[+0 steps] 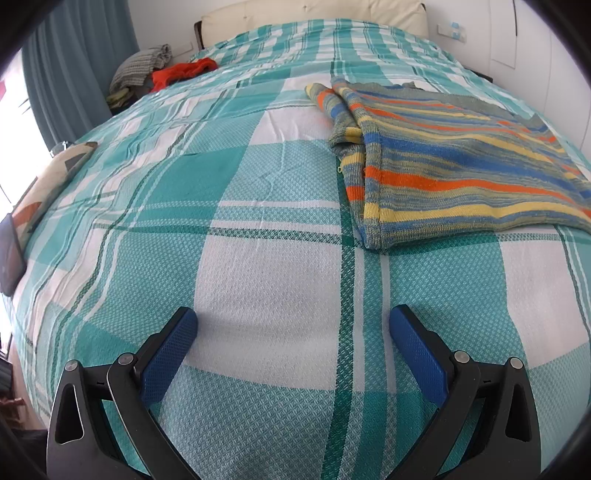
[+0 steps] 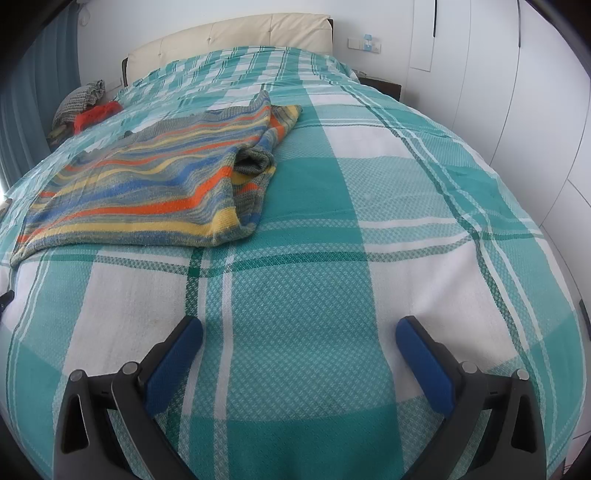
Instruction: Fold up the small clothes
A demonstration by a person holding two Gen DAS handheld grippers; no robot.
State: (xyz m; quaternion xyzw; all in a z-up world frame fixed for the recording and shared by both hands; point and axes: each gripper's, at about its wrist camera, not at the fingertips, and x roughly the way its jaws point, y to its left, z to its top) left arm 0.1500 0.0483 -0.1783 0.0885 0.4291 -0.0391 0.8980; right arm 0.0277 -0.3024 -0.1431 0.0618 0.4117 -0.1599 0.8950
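A small striped knit sweater (image 1: 454, 162), in orange, blue, yellow and grey, lies flat on the teal and white checked bedspread (image 1: 229, 206), with both sleeves folded in. In the left wrist view it is ahead and to the right; in the right wrist view the sweater (image 2: 147, 192) is ahead and to the left. My left gripper (image 1: 293, 317) is open and empty, above the bedspread short of the sweater's hem. My right gripper (image 2: 299, 326) is open and empty, above the bedspread (image 2: 406, 206), to the right of the sweater.
A pile of clothes, one red (image 1: 181, 72) and one grey (image 1: 142, 62), lies at the far left by the cream headboard (image 1: 314, 16). A patterned cushion (image 1: 48, 184) lies at the bed's left edge. White cupboard doors (image 2: 517, 92) stand to the right.
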